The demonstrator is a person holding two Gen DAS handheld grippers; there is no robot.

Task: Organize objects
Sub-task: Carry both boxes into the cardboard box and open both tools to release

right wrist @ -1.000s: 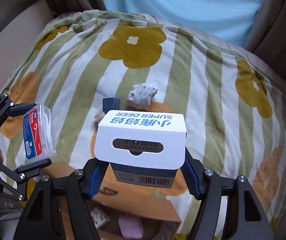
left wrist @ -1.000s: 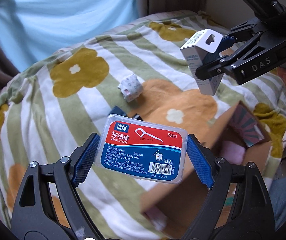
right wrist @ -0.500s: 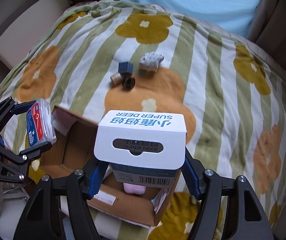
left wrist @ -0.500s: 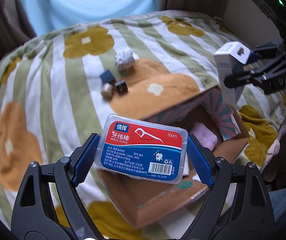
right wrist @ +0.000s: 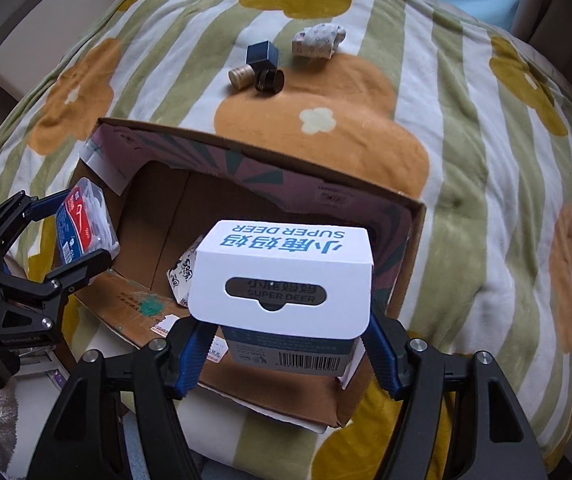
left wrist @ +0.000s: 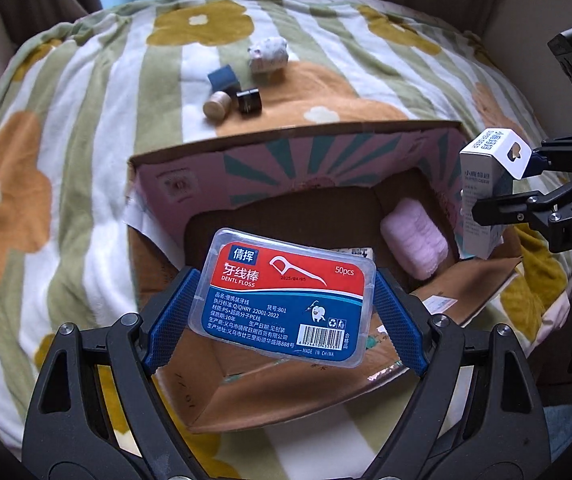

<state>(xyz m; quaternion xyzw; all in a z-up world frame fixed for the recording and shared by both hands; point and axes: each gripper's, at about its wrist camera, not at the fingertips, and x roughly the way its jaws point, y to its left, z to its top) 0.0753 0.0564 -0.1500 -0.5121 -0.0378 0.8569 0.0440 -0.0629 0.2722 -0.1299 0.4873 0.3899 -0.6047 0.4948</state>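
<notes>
Hovering over the open brown cardboard box (left wrist: 366, 152) on the flowered striped blanket (left wrist: 85, 128), ready for dropping in: left gripper (left wrist: 283, 300) pinched the clear plastic dental floss case (left wrist: 286, 296), right gripper (right wrist: 283, 348) clamped the white-and-blue Super Deer carton (right wrist: 286, 276), both above the box's interior, judged unreleased
</notes>
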